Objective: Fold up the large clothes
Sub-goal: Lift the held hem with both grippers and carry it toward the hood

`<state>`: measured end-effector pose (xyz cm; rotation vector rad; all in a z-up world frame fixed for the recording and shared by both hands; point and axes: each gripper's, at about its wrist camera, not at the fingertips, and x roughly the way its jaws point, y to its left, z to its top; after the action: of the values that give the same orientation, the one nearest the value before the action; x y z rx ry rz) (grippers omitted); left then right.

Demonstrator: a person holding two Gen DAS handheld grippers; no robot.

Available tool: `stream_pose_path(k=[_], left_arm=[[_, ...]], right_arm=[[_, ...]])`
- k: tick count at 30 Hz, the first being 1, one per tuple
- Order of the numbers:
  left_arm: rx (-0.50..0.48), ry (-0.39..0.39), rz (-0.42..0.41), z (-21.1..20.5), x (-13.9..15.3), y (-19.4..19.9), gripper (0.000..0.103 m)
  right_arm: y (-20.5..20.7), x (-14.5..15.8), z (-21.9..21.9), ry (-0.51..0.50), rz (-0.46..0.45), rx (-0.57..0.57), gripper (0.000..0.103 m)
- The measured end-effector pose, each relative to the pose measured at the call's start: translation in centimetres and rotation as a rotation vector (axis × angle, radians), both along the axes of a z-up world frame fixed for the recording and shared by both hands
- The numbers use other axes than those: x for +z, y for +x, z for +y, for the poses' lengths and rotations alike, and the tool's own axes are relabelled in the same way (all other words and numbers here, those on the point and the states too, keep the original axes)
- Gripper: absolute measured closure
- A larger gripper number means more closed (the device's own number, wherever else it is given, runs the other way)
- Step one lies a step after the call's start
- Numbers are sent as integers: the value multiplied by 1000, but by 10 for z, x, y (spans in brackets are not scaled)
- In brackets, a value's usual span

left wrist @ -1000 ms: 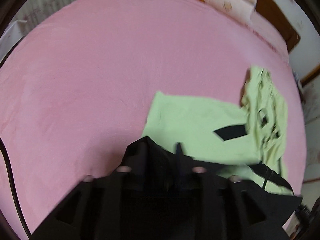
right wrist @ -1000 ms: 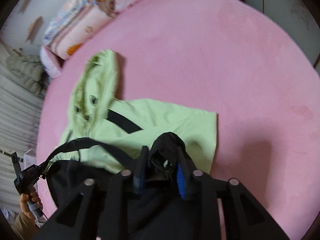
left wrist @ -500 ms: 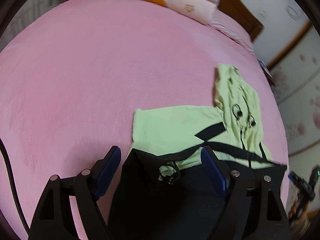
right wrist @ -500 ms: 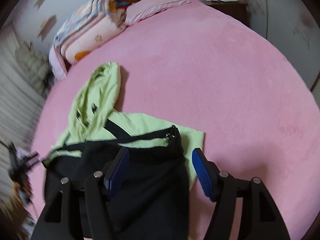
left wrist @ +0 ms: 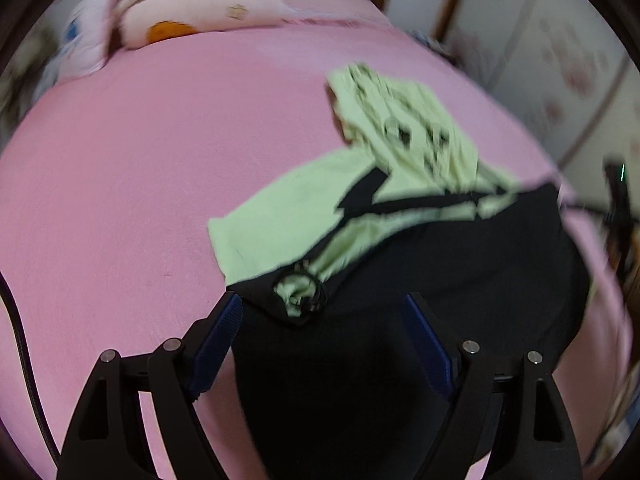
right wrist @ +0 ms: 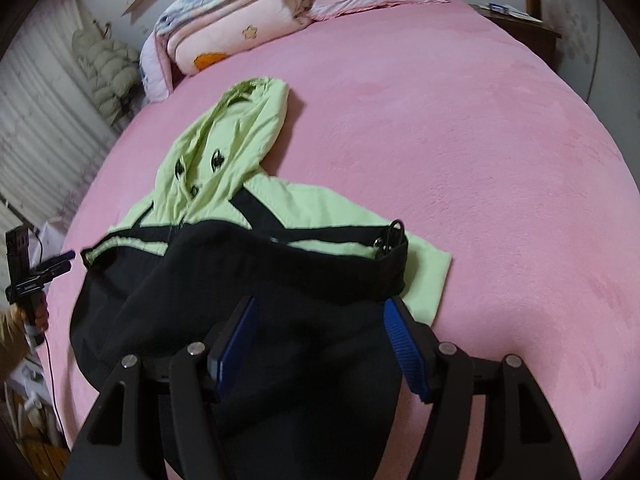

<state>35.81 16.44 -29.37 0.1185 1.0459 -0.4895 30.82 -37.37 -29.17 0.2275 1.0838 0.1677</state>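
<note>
Two wrist views: in the left one, our left gripper [left wrist: 322,312] stands released, jaws spread wide over the black lower half of the hooded jacket [left wrist: 400,280], which lies on the pink bed [left wrist: 120,180]. In the right view, our right gripper [right wrist: 320,316] is likewise released above the jacket's black hem [right wrist: 304,264], its green hood [right wrist: 236,136] pointing toward the folded quilt [right wrist: 232,24].

One hoodie [right wrist: 256,272], two grippers, one folded quilt [right wrist: 236,20].
</note>
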Motion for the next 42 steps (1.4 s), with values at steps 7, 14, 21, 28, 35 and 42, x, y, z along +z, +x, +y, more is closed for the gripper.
stream_pose_path(k=[7, 14, 21, 28, 35, 42], left_arm=[[-87, 200, -41, -6, -36, 21, 36], [-142, 201, -99, -16, -44, 36, 73], [-111, 167, -110, -17, -39, 44, 82], [-18, 155, -57, -15, -51, 63, 74], [91, 171, -51, -26, -43, 65, 90], [193, 106, -48, -26, 3, 73, 91]], right_arm=[[8, -25, 7, -81, 44, 34, 37], [28, -37, 5, -70, 29, 6, 37], [37, -36, -9, -32, 28, -61, 37], [55, -52, -11, -60, 80, -111, 37], [48, -47, -14, -64, 73, -215, 90], [28, 11, -4, -119, -86, -260, 91]])
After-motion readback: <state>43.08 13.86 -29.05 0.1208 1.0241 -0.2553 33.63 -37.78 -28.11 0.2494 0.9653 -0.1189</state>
